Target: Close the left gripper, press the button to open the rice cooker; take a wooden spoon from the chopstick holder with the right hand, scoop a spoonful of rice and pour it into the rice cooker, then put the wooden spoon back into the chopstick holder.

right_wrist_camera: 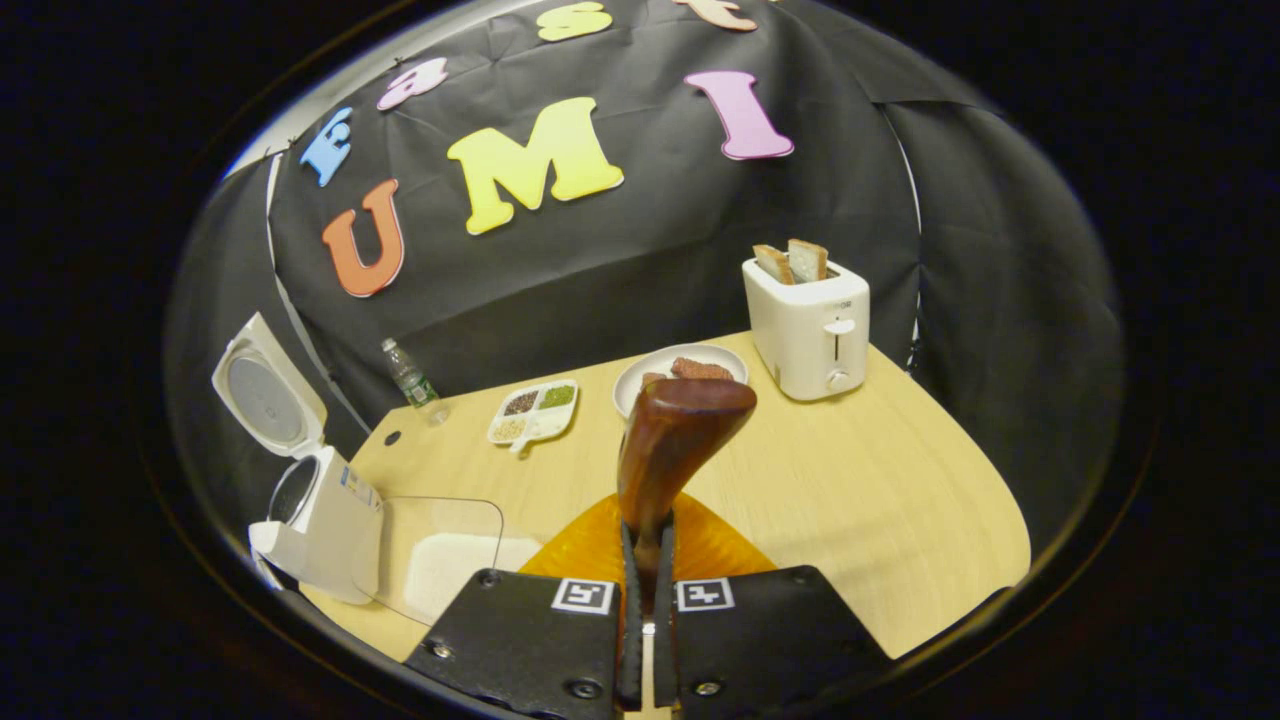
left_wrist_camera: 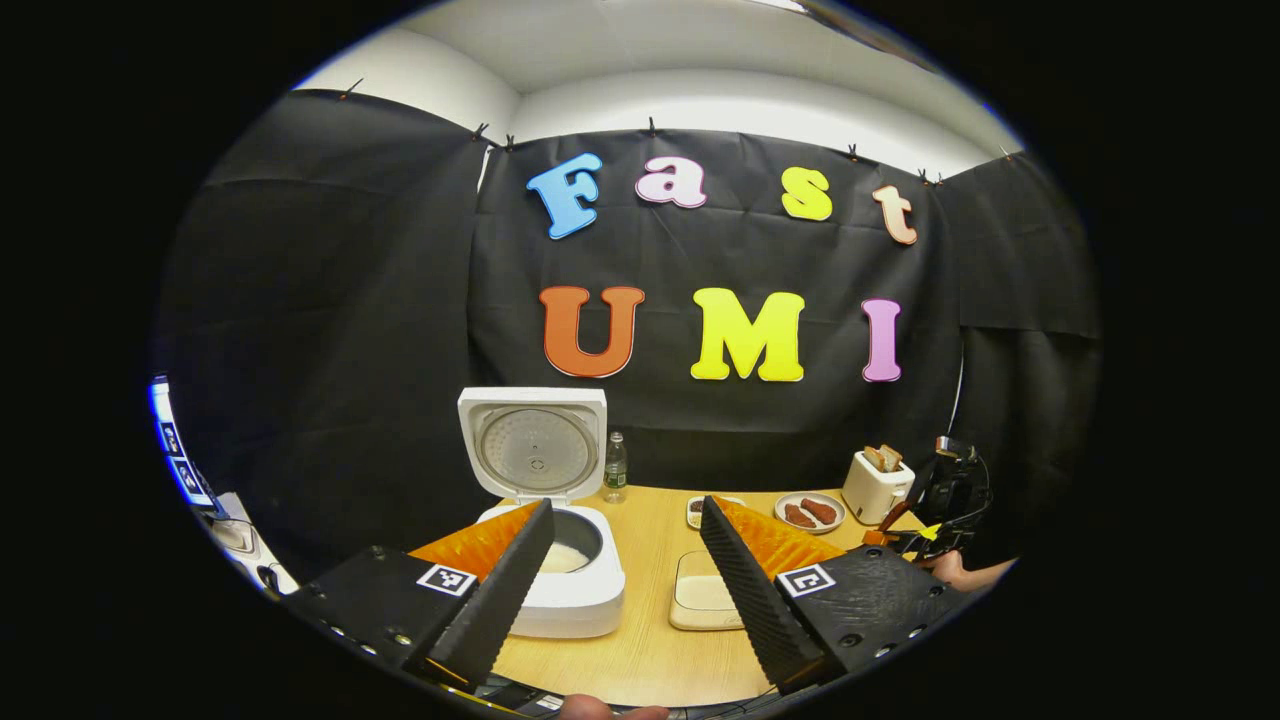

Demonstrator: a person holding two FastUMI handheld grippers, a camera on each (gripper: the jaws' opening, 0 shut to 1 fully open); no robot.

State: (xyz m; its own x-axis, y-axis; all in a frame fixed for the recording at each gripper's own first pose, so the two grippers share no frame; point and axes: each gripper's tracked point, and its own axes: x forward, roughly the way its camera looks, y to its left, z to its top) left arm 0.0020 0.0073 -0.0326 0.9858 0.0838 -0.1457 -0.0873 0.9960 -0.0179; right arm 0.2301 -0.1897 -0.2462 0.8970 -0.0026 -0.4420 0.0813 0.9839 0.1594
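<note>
Right gripper point(right_wrist_camera: 645, 560) fingers clamp the wooden spoon point(right_wrist_camera: 672, 440), handle running forward; rice tray point(right_wrist_camera: 440, 560) lies left. Left gripper point(left_wrist_camera: 625, 580) fingers wide.

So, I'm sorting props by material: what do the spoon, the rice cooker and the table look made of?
Spoon: dark reddish-brown wood with a smooth, slightly glossy finish, judging by the soft highlights. Rice cooker: white plastic body, apparently; its open lid holds a dull grey, metallic-looking disc. Table: pale wood-grain surface, matte; solid wood or laminate can't be told.
</note>
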